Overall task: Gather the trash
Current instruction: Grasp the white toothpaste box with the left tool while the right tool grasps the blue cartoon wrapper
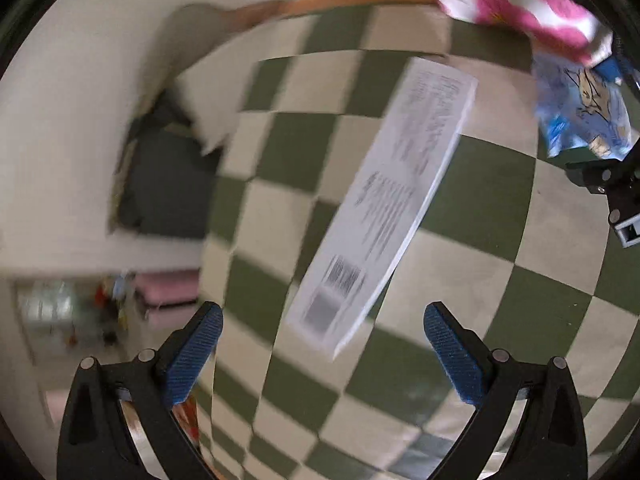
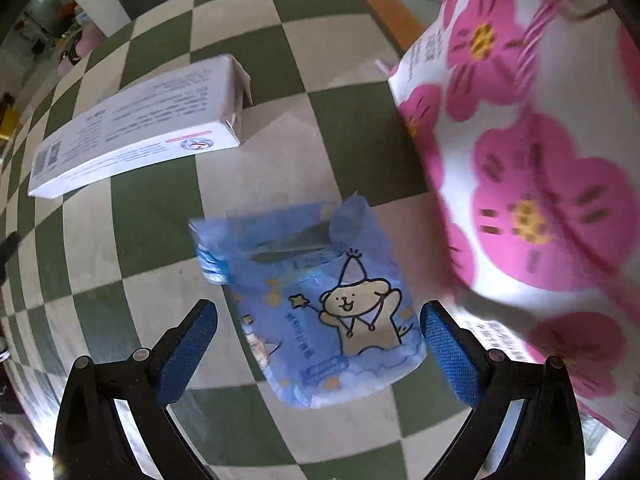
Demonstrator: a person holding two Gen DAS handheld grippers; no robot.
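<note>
left tongs [image 1: 323,354] open | right tongs [image 2: 320,344] open, straddling blue wrapper [image 2: 320,304] | right view alone shows carton [image 2: 132,128] open end

You're in a lived-in home room, prob. a play or living area. Evidence: green/cream checkered floor mat [image 2: 152,216] w/ an orange border strip [image 2: 372,4], white wall [image 1: 60,120] beside it, and a blurry shelf nook [image 1: 80,312] w/ pink and misc. household bits. Household litter on the mat too: white printed carton [image 2: 132,128], blue cartoon wrapper [image 2: 320,304], pink-flower bag [image 2: 532,180]. No benches, tools or lab kit-type gear visible.
</note>
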